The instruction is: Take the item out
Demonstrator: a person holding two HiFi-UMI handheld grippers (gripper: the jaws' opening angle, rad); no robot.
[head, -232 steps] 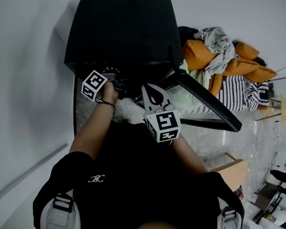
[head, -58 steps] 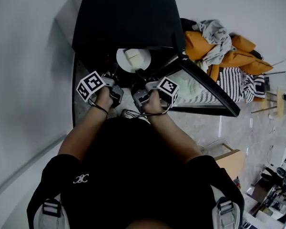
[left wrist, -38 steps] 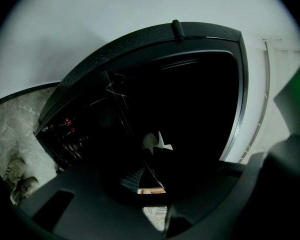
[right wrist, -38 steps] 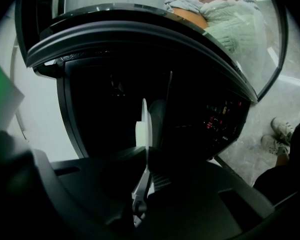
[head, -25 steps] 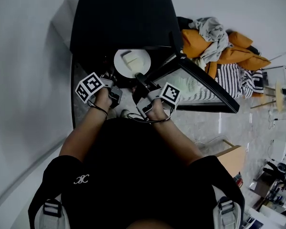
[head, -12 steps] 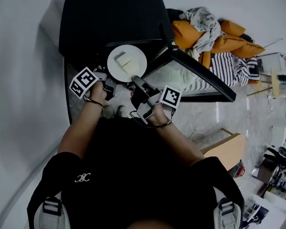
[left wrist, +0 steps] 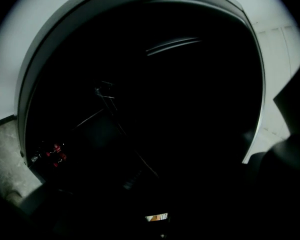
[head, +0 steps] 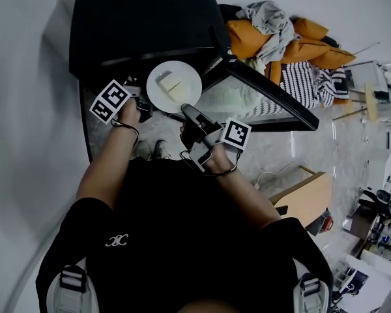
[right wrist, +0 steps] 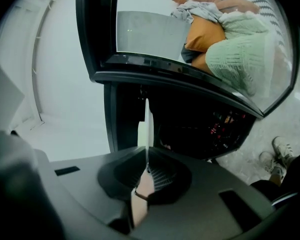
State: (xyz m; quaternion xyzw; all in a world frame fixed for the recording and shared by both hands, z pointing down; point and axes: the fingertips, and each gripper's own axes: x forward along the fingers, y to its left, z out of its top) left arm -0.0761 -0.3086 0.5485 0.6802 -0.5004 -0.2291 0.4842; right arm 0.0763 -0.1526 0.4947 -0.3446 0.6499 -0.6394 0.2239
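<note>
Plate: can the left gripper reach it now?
Probably yes. The right gripper holds the plate by its near rim; the left gripper, jaws just opening, sits right beside the left rim, no visible obstacle. Its own view is too dark to show anything between its jaws.

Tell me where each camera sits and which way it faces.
Head view: on the person's head, looking down at the black cabinet, white plate and the person's arms.
Left gripper view: on the left gripper, facing the cabinet's dark inside; its jaws, just opening, are lost in darkness.
Right gripper view: on the right gripper, facing the glass door; its jaws clamp the plate's rim.
Shared: plate and door appear in head and right gripper views.
</note>
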